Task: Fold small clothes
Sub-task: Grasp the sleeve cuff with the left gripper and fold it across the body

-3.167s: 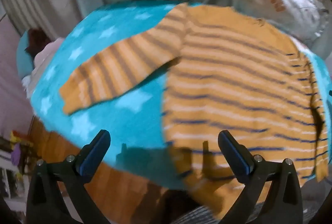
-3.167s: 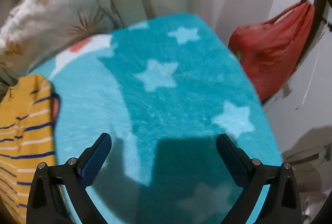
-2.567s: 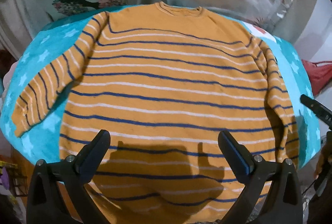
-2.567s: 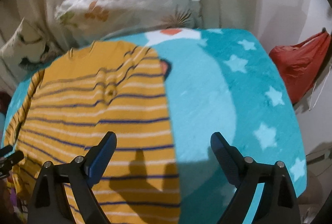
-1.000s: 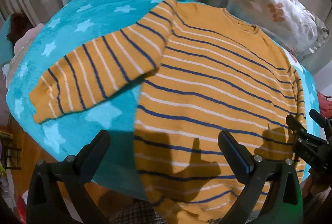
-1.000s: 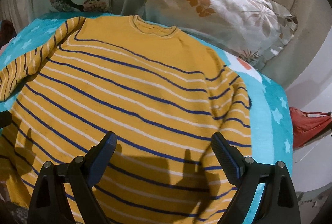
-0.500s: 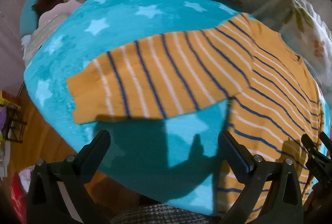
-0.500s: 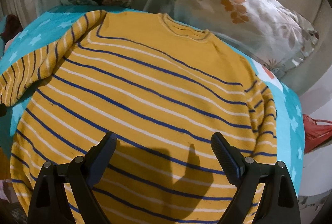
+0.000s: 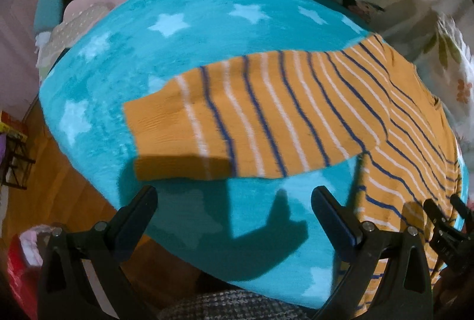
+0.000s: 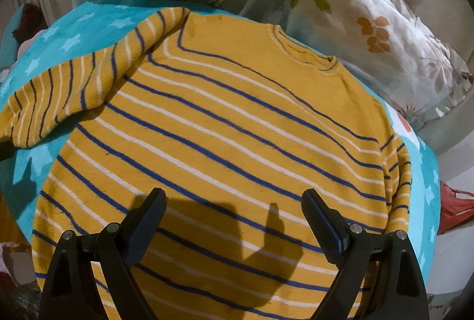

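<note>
An orange sweater (image 10: 225, 130) with blue and white stripes lies flat on a teal star blanket (image 9: 183, 23), neck toward the pillows. Its left sleeve (image 9: 243, 118) stretches out sideways over the blanket, cuff at the left. My left gripper (image 9: 234, 198) hovers open just below that sleeve's lower edge, holding nothing. My right gripper (image 10: 234, 201) hangs open above the lower body of the sweater, empty; it also shows as the right gripper (image 9: 447, 219) at the far right edge of the left wrist view. The right sleeve (image 10: 398, 180) lies folded along the sweater's right side.
Floral pillows (image 10: 370, 32) lean behind the sweater. A red bag (image 10: 456, 207) sits right of the bed. At the left lie a pink bundle (image 9: 86, 14) and wooden floor (image 9: 56, 186). A grey checked cloth (image 9: 231, 305) shows at the bottom edge.
My left gripper has swung left from the sweater's body toward the outstretched sleeve and moved closer to it. My right gripper has shifted slightly over the body. Both stayed open.
</note>
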`<action>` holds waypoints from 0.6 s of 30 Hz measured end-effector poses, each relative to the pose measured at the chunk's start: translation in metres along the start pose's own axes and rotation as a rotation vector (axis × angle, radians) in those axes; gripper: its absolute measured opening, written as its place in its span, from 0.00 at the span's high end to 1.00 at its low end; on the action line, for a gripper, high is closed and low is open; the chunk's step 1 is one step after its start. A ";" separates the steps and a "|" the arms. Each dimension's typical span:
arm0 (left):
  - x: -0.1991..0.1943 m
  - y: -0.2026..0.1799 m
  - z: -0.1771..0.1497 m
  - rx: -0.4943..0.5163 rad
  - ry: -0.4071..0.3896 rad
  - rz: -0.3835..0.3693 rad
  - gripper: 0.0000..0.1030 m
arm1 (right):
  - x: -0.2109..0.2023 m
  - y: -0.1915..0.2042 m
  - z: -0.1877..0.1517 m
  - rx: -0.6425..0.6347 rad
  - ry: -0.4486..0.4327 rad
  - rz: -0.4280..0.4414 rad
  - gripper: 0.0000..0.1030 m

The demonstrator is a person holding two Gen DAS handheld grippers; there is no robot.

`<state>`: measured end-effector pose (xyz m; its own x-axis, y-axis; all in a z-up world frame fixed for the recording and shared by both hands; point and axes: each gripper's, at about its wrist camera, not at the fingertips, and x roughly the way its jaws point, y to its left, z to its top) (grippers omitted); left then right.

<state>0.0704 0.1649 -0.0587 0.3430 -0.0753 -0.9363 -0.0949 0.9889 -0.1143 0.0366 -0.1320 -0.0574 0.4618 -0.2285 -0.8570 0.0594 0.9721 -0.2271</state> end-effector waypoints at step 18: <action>0.025 0.047 0.009 -0.224 0.062 -0.325 0.00 | 0.004 0.014 0.007 0.009 0.015 0.013 0.08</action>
<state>0.0825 0.2109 -0.0843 0.3324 -0.3943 -0.8568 -0.1943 0.8603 -0.4713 0.0458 -0.1186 -0.0609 0.4491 -0.2165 -0.8668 0.0618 0.9754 -0.2117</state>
